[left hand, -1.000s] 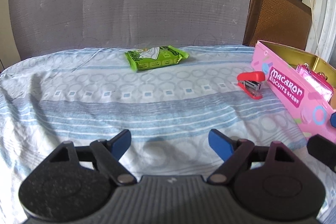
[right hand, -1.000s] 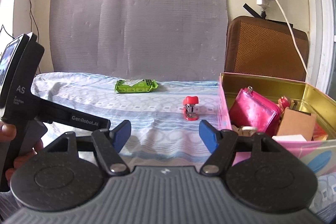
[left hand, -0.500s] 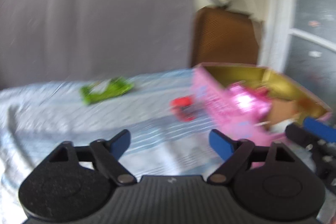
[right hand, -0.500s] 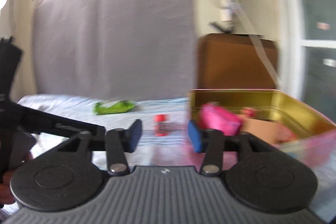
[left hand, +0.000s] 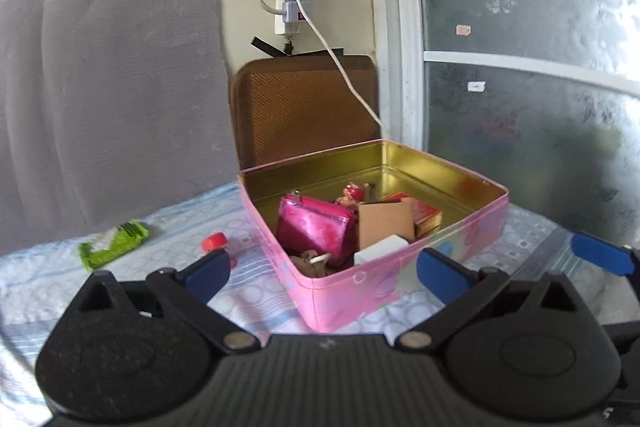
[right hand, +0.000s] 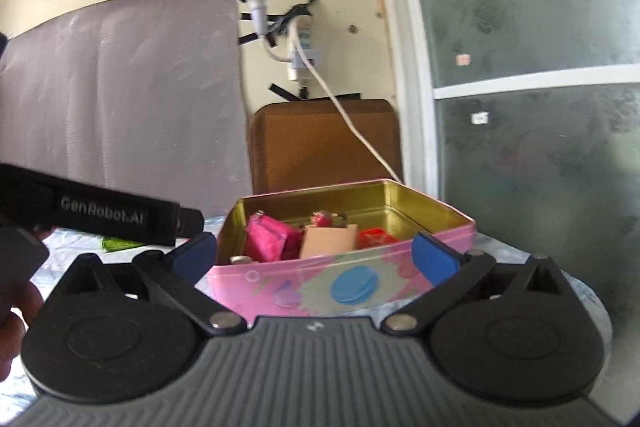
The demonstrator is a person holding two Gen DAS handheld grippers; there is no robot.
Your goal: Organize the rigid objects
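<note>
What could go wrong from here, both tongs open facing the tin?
1. The tin sits on soft bedding; nudging its wall could tip or slide it.
2. The stapler lies close beside the tin and is partly hidden behind the left tongs, so a grab may clip the tin.

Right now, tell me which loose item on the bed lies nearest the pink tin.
The red stapler, just beside the pink tin. The green packet lies farther out on the bed.
</note>
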